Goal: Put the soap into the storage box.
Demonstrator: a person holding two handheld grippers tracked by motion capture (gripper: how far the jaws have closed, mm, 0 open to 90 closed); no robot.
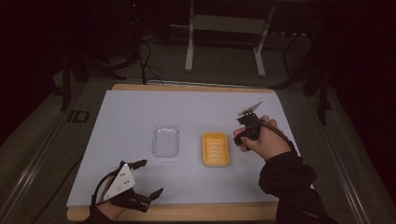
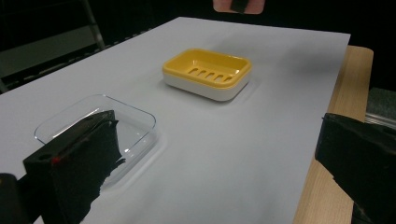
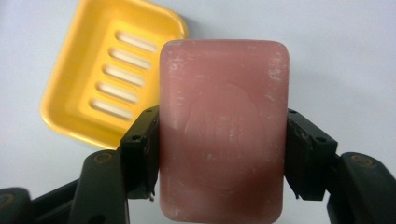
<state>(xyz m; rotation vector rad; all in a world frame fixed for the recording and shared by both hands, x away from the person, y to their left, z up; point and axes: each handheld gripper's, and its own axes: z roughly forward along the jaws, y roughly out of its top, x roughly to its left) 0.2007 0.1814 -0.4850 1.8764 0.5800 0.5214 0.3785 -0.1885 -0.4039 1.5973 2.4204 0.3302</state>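
While we hold the bar aloft, the scene reads as follows.

Right gripper (image 3: pixel 223 154): our jaws are clamped on the long sides of the pink soap bar (image 3: pixel 223 135), which stands between them, lifted off the table.

Where the soap is: in the high view we see it held in the right gripper (image 1: pixel 243 133), just to the right of the yellow soap dish (image 1: pixel 216 149) and above the white sheet (image 1: pixel 140 112).

Left gripper (image 1: pixel 148 179): our jaws stand wide apart with nothing between them, resting near the front edge of the table, close to the clear lid (image 2: pixel 95 126).

Yellow soap dish: empty, its slotted tray bare.

Done so far: we judge the pick-up finished; the grip looks square and firm.

Left to do: carry the bar over the dish, lower it onto the slots, release; perhaps the lid follows.
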